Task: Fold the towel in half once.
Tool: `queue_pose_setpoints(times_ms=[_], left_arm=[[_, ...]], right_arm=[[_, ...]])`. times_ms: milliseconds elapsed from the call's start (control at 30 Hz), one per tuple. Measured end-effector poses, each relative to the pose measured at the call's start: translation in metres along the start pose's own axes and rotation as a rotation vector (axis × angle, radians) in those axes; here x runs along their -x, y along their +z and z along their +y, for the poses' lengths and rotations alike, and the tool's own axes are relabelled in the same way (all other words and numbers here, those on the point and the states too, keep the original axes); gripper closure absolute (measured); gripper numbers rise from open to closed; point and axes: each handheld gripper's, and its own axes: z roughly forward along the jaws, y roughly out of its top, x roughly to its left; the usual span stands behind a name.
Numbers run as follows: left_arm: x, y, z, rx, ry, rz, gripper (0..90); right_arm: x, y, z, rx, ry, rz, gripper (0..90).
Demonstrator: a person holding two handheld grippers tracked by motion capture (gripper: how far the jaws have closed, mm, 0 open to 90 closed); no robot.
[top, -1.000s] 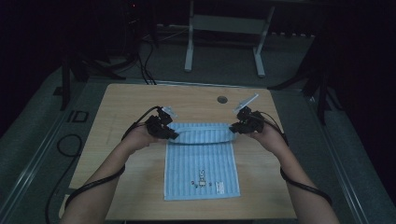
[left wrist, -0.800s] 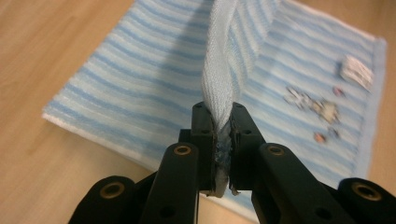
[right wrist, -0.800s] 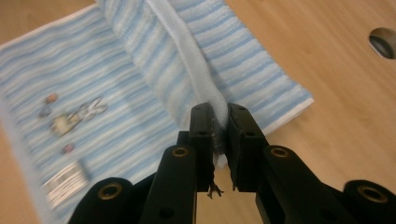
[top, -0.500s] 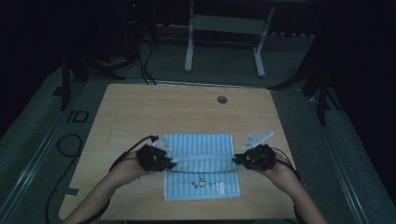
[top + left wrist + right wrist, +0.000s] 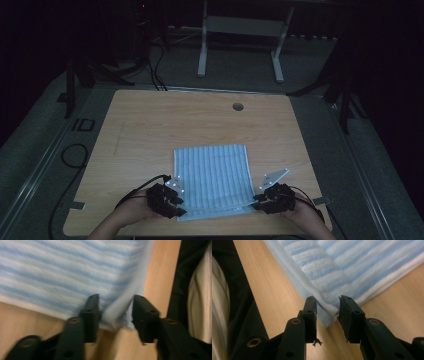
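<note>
Opening both sets of jaws just now: your left gripper and right gripper sit part open at the towel's near corners. Cloth lies loose between the pads, unclamped.

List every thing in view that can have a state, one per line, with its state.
Blue-and-white striped cloth towel: folded over, lying flat on the table, near corners between the jaws.
Left hand-held gripper: jaws just been opening, towel corner loose between them, pads apart.
Right hand-held gripper: jaws just been opening, towel corner between them, no longer pinched.
Light wooden table: level, bearing the towel.
</note>
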Motion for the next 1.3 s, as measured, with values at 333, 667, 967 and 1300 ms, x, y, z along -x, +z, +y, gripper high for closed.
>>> queue_pose_setpoints(times_ms=[333, 667, 967, 1300], left_arm=[[0.0, -0.017, 0.001, -0.016, -0.005, 0.075, 44.1], [-0.055, -0.031, 0.01, -0.015, -0.121, 0.184, 44.1], [-0.097, -0.033, 0.023, -0.032, -0.184, 0.252, 44.5], [-0.14, -0.039, 0.049, 0.002, -0.209, 0.346, 42.5]], right_arm=[[0.008, -0.011, -0.005, -0.054, 0.029, 0.005, 49.9], [0.061, -0.016, 0.021, -0.024, 0.07, -0.04, 50.2], [0.106, 0.007, 0.063, -0.094, 0.01, -0.052, 50.1], [0.15, 0.018, 0.113, -0.137, 0.032, -0.169, 49.0]])
